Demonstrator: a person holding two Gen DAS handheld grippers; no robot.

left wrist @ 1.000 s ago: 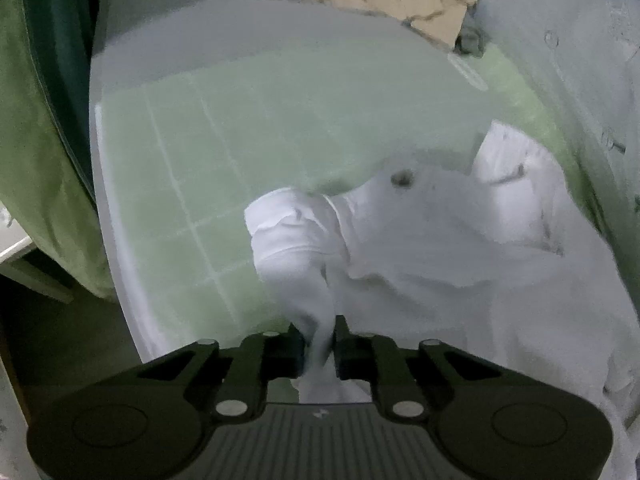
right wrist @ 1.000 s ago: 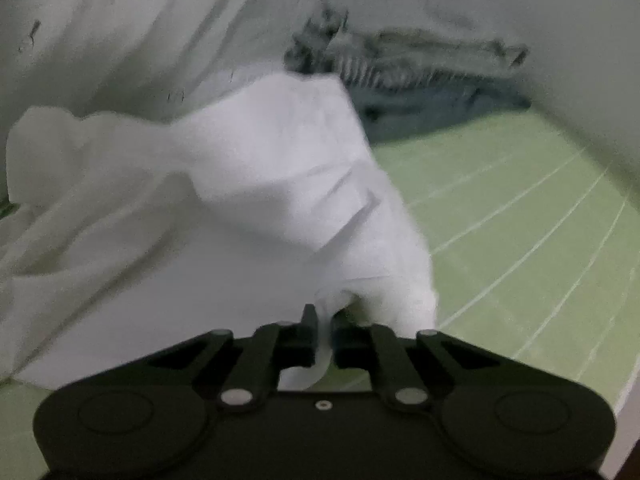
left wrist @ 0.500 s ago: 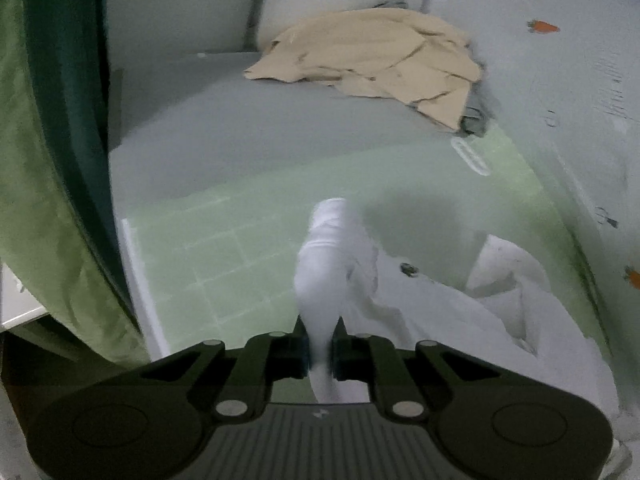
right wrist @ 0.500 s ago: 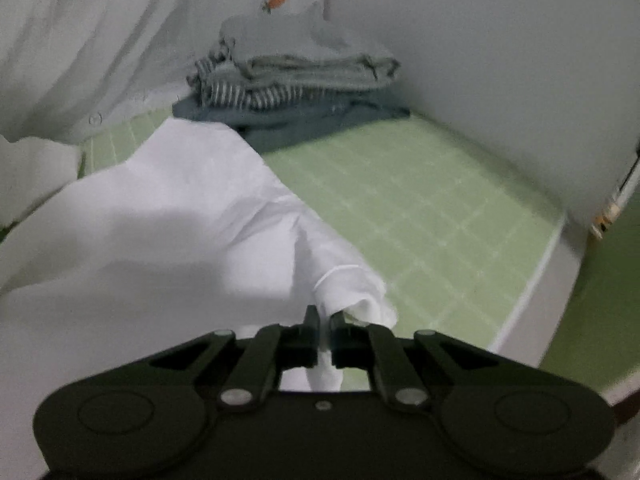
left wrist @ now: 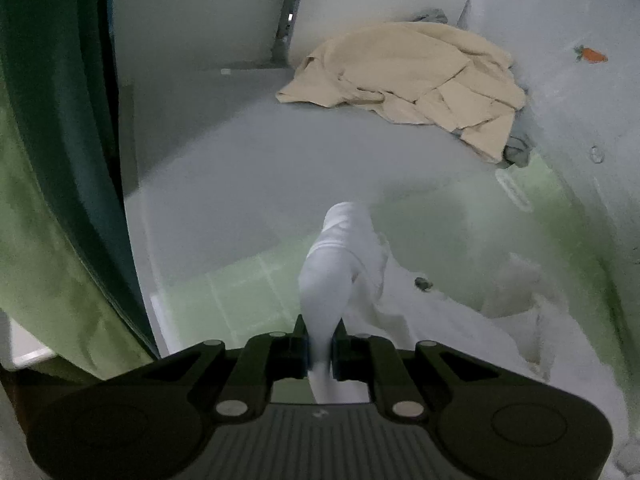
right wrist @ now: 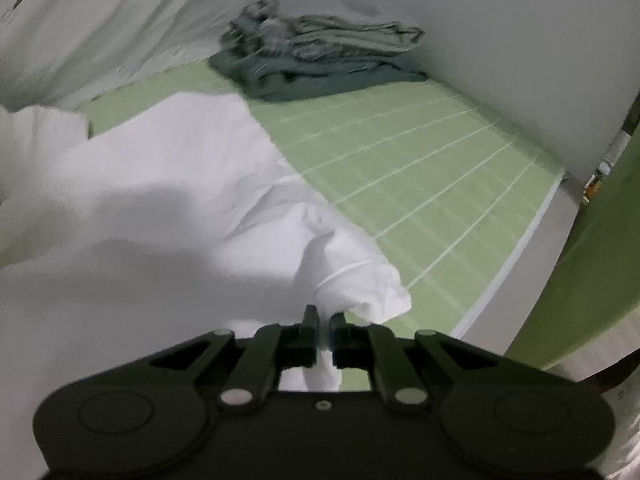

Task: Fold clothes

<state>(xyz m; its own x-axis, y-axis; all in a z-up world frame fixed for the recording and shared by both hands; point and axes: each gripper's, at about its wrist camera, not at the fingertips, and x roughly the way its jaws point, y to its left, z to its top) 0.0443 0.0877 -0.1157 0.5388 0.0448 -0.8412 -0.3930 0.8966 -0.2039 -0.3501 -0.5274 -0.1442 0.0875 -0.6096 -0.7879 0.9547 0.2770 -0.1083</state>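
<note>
Evidently both tongs, left tongs [left wrist: 320, 332] and right tongs [right wrist: 325, 322], are clamping the white garment [right wrist: 160, 208]; they are gripping separate ends, probably for spreading it over the bed [right wrist: 420, 184].

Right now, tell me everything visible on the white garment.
The white garment is soft, thin cloth, crumpled and unfolded, spread over the green checked sheet. A stitched hem shows near the right tool, which is shut on one bunched edge. The left tool is shut on another, pulled into a narrow raised strip. A small dark mark shows on it.

Green checked mat [right wrist: 420, 184] — green curtain [left wrist: 36, 220]
</note>
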